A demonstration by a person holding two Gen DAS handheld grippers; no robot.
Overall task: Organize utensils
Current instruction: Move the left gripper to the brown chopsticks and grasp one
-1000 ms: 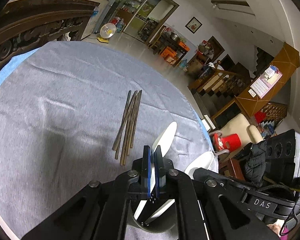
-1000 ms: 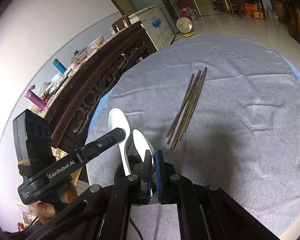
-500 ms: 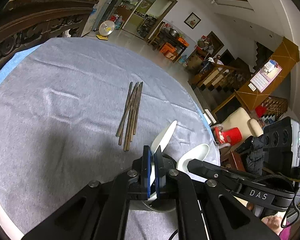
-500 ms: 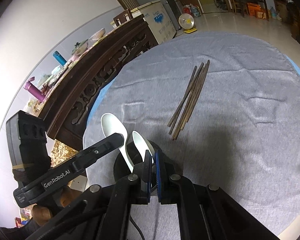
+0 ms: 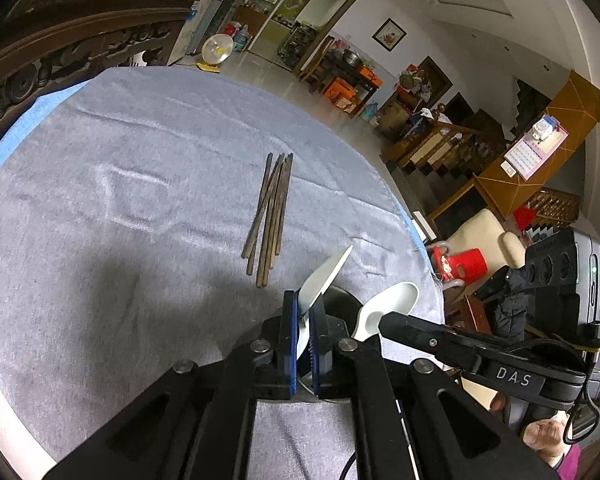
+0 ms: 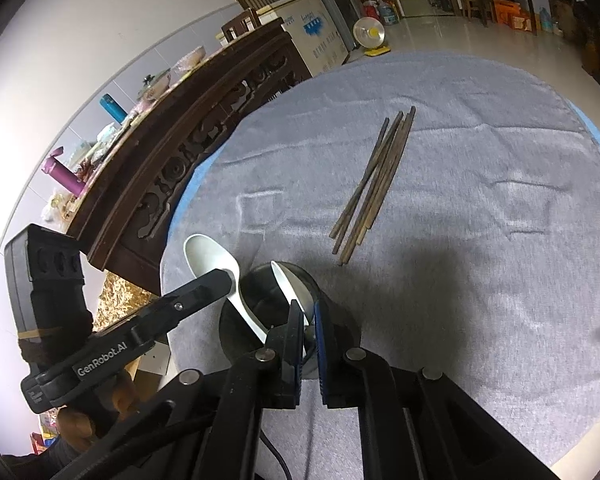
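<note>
two-view figure of a round desk (image 5: 100, 184) covered with a grey cloth (image 6: 480, 240), seen along each gripper.

left wrist view: the left gripper (image 5: 304, 330) stands with its blue pads (image 5: 290, 340) nearly together, clamped on a white spoon (image 5: 320, 278) whose bowl rises edge-on above the fingertips. directly below and behind the pads sits a dark round holder (image 5: 342, 300) near the desk's right edge. a second white spoon (image 5: 388, 302) leans out of the holder to the right, just beside the black finger of the right gripper (image 5: 396, 320), which enters from the right. a bundle of brown chopsticks (image 5: 270, 216) lies flat on the cloth beyond the holder, apart from it and from both grippers.

right wrist view: the right gripper (image 6: 308, 326) shows a narrow gap between its pads; one spoon (image 6: 288, 284) stands in that gap, its handle down in the dark holder (image 6: 260, 280). whether the pads press on it cannot be told. the other spoon (image 6: 208, 252) leans left out of the holder, with the left gripper (image 6: 220, 280) closed on it from the left. the chopsticks (image 6: 374, 182) rest on the cloth past the holder, untouched. a carved wooden sideboard (image 6: 172, 160) stands behind the desk.
</note>
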